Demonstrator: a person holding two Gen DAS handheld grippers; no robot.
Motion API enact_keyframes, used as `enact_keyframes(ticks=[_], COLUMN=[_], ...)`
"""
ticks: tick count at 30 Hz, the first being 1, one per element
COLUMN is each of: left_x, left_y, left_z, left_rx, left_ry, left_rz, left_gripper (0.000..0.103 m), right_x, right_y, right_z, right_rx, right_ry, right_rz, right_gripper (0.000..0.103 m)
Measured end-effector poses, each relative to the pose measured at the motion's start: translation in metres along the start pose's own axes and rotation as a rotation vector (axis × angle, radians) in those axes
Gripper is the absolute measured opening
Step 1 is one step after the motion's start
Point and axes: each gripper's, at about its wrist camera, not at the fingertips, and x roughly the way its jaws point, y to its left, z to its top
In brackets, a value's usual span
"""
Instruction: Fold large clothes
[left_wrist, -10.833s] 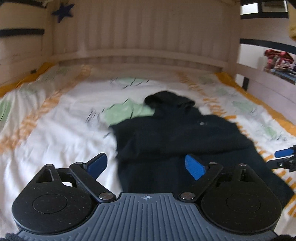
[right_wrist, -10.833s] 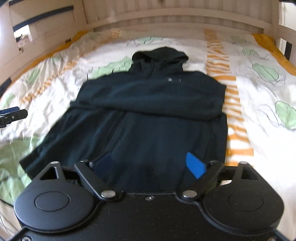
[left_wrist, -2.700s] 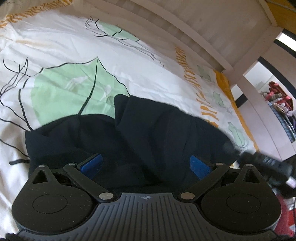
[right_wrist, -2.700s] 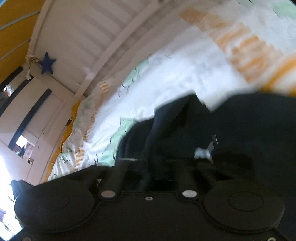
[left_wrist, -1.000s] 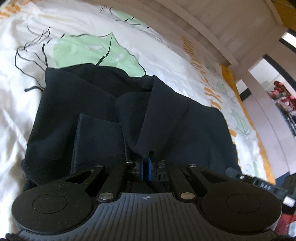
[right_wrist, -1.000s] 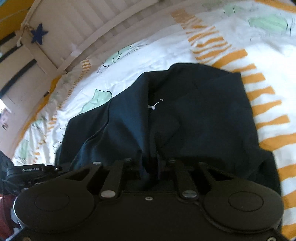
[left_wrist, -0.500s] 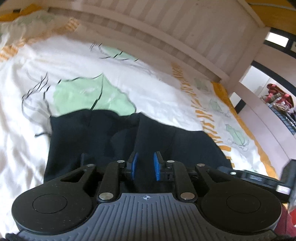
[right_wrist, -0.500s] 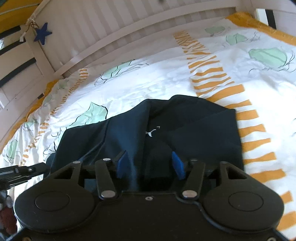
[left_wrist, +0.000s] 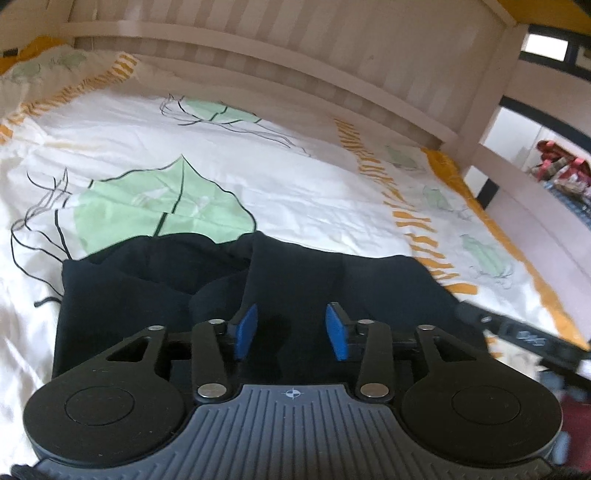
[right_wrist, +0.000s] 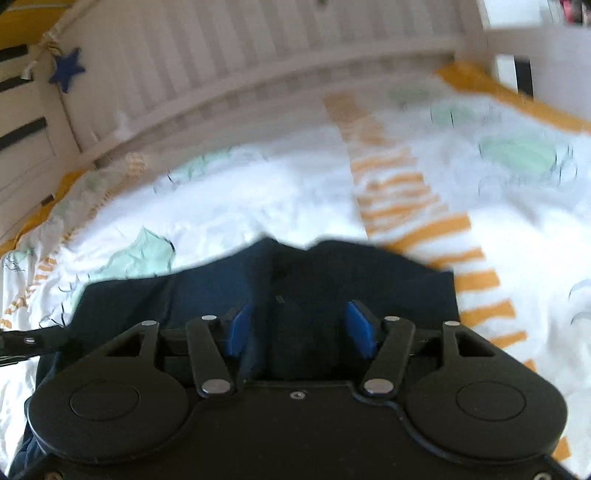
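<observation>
left gripper (left_wrist: 291, 326) and right gripper (right_wrist: 301, 328): jaws partly apart, opening, nothing held; folded dark hoodie (left_wrist: 351, 280) seen below, grip released.

Your left gripper (left_wrist: 291, 326) has a ribbed grey housing with a small crosshair mark, black linkage arms, silver pivot screws and blue pads. Your right gripper (right_wrist: 301, 332) matches, but with a smooth black housing.

Dark navy hoodie (left_wrist: 332, 284) lies folded on the bedspread (left_wrist: 295, 192).
</observation>
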Motion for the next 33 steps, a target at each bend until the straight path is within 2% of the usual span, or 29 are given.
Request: enact_keyframes(ticks=[1,3,7,10,12,14,17,25,30,33], left_x=[0.004,0.01,0.02,0.025,0.03,0.034,0.032,0.028,-0.002,-0.03], left_y=[-0.001,0.0,0.004,0.009,0.016,0.03,0.031,0.023,0.014,0.013], left_z=[-0.002,-0.006,-0.017,-0.024,-0.028,-0.035,-0.038,-0.033,-0.03,-0.03], left_rx=[0.011,0.03,0.072,0.107,0.112,0.083,0.086,0.102,0.106,0.112], left_ry=[-0.002,0.002,0.017,0.02,0.03,0.019,0.0,0.022,0.046,0.027], left_rz=[0.024,0.069,0.129,0.149,0.174,0.136,0.128,0.148,0.157,0.155], left_gripper=[0.047,0.053,0.056,0.06,0.078,0.082,0.082,0.082,0.083,0.083], right_x=[-0.003,-0.001,0.011,0.021,0.03,0.032,0.034,0.035,0.032,0.015], right_y=[0.008,0.022,0.048,0.051,0.049,0.043,0.043,0.046,0.044,0.043], right_z=[-0.001,-0.002,-0.017,-0.028,-0.034,-0.041,-0.048,-0.048,-0.042,-0.036], right_rx=[-0.029,-0.081,-0.194,-0.233,-0.243,-0.239,-0.261,-0.267,-0.271,-0.255], right_ry=[-0.015,-0.012,0.016,0.053,0.099,0.101,0.087,0.092,0.117,0.109], right_rz=[0.014,0.038,0.051,0.01,-0.008,0.001,-0.001,0.0,0.034,0.037], right_gripper=[0.065,0.078,0.081,0.084,0.085,0.085,0.088,0.091,0.096,0.097])
